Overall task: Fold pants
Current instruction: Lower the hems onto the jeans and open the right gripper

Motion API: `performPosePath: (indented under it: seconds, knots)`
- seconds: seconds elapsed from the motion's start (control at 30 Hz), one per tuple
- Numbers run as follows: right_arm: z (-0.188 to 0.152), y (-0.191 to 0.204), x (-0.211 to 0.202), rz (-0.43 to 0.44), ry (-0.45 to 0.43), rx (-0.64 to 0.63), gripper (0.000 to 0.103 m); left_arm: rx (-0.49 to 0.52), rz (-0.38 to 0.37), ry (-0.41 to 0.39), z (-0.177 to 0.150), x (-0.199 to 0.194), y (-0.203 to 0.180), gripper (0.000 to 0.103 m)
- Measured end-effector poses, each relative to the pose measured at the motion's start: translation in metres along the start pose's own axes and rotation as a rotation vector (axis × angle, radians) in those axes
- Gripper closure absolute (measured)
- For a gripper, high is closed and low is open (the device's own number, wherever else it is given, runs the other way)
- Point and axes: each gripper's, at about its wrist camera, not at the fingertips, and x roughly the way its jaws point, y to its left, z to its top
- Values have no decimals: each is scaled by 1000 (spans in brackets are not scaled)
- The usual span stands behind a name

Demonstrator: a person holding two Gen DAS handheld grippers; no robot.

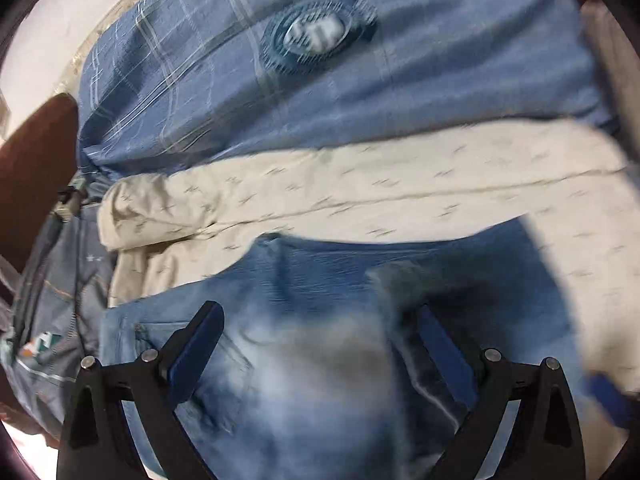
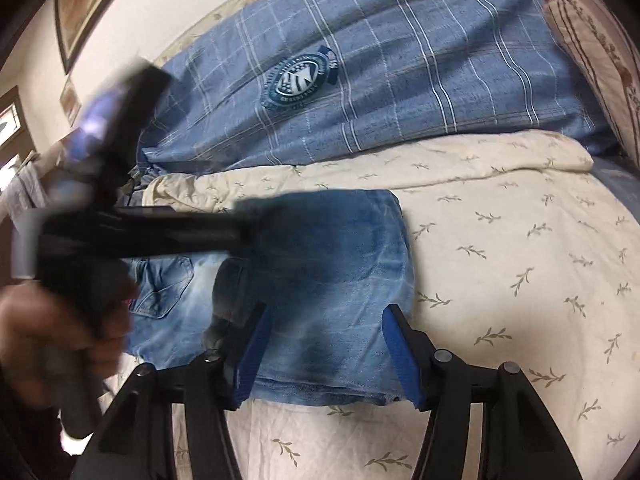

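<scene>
the jeans (image 2: 320,280) lie folded on the cream bedsheet (image 2: 520,240); the right gripper (image 2: 326,350) hangs open over their near edge, the left gripper (image 1: 316,340) open above them. a careless pinch could drag layers askew.

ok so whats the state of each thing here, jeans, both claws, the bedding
jeans: folded into a stack, lying flat on the sheet, back pocket showing at one side
left claw: open, above the jeans, nothing gripped
right claw: open, over the near edge of the jeans, nothing gripped
cream sheet: spread out, lightly wrinkled
blue plaid duvet: bunched up behind the jeans
</scene>
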Motion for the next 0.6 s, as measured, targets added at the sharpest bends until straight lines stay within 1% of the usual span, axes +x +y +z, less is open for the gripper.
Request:
performPosePath:
  seconds: [0.1, 0.13, 0.17, 0.2, 0.27, 0.33, 0.43, 0.5, 0.57, 0.6]
  knots:
    - [0, -1, -3, 20, -5, -1, 42, 73, 50, 63, -3, 33, -5, 6]
    - [0, -2, -4, 22, -8, -1, 42, 108, 74, 71, -5, 43, -10, 6]
    - [1, -2, -3, 26, -8, 2, 42, 121, 84, 73, -7, 49, -12, 5]
    - [2, -2, -3, 31, -7, 6, 42, 113, 75, 69, -8, 54, -11, 5]
    - [2, -1, -1, 37, -4, 9, 42, 44, 23, 72, -7, 56, 2, 6]
    - [2, 3, 0, 38, -5, -5, 42, -21, -3, 97, -6, 56, 16, 6]
    - [2, 13, 3, 46, -17, -33, 42, -95, -29, 48, -16, 35, 42, 6]
    - [1, 20, 8, 52, -11, -46, 42, -135, -50, 13, -29, 14, 65, 6]
    - [-3, 31, 21, 24, 29, -88, 42, -173, -65, -14, -45, -3, 89, 5]
    - [-8, 36, 32, -3, 73, -118, 42, -194, -71, -27, -57, -13, 104, 5]
